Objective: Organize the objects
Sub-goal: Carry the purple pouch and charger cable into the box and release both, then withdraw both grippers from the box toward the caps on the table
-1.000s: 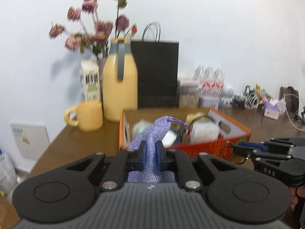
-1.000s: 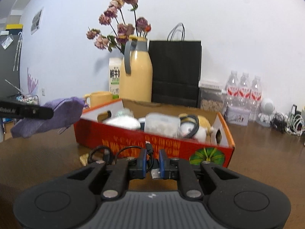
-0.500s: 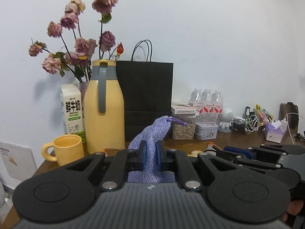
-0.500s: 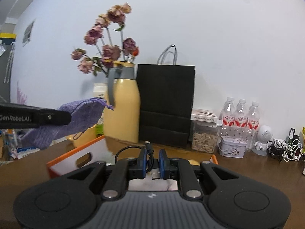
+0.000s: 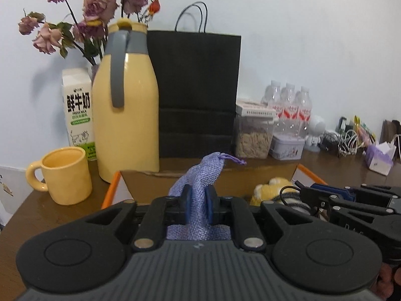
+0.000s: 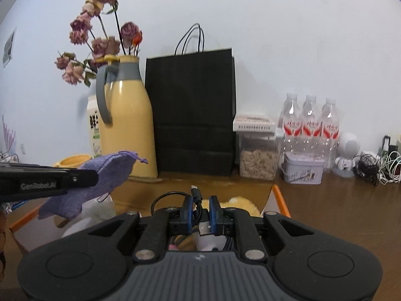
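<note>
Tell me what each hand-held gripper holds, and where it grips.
Left hand-held gripper: purple pouch, pinched mid-body. Right hand-held gripper: black USB cable, near its plugs.

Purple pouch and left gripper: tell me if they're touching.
Touching. The left wrist view shows the left gripper with both blue pads pressed into the purple pouch.

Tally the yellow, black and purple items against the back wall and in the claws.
Yellow: 2, jug, mug
Black: 2, paper bag, cable in right claw
Purple: 1, pouch in left claw
Total: 5
</note>
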Demonstrator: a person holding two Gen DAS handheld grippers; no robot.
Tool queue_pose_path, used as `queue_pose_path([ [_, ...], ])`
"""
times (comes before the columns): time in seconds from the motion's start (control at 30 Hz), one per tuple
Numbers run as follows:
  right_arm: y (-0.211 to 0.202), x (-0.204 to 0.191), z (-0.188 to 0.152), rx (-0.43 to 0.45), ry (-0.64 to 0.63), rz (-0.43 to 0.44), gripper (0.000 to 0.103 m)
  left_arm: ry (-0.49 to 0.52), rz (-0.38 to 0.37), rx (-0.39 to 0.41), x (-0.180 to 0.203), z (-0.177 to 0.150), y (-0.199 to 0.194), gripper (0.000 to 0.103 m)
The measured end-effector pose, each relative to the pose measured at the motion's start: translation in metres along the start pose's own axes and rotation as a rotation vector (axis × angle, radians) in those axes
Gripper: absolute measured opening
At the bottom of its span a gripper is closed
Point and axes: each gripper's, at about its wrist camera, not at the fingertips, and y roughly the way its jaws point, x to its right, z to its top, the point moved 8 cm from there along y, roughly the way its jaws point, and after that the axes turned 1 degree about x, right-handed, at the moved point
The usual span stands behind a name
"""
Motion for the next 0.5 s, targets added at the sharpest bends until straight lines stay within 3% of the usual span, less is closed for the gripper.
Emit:
queue_pose_path([
  [0.03, 0.0, 0.0, -0.002, -0.004, 0.002, 0.003, 0.013, 0.0, 0.007, -0.001, 0.0, -0.002, 0.0, 0.03],
  [0.07, -0.001, 0.0, -0.003, -0.006, 0.007, 0.005, 0.013, -0.003, 0.009, 0.005, -0.001, -0.003, -0.002, 0.052],
  [0.1, -0.002, 0.001, -0.004, -0.006, 0.013, 0.004, 0.015, -0.007, 0.018, 0.019, -0.002, -0.003, -0.004, 0.064],
  [0.13, -0.004, 0.002, -0.005, -0.01, 0.018, 0.005, 0.018, -0.008, 0.032, 0.034, -0.003, -0.002, -0.006, 0.089],
  [0.17, -0.005, 0.003, -0.006, -0.01, 0.023, 0.005, 0.031, -0.009, 0.051, 0.056, -0.004, 0.0, -0.009, 0.103],
  [0.2, -0.007, 0.004, -0.007, -0.005, 0.03, 0.004, 0.051, -0.012, 0.066, 0.085, -0.006, 0.003, -0.012, 0.103],
  [0.23, -0.008, 0.005, -0.007, 0.0, 0.035, 0.001, 0.062, -0.017, 0.074, 0.103, -0.007, 0.004, -0.014, 0.103],
  [0.3, -0.01, 0.006, -0.006, 0.013, 0.042, -0.005, 0.097, -0.029, 0.071, 0.095, -0.008, 0.005, -0.014, 0.103],
  [0.37, -0.014, 0.008, -0.004, 0.026, 0.047, -0.014, 0.103, -0.032, 0.071, 0.091, -0.008, 0.005, -0.013, 0.103],
  [0.5, -0.017, 0.009, -0.002, 0.042, 0.055, -0.018, 0.103, -0.031, 0.072, 0.086, -0.007, 0.005, -0.013, 0.103],
])
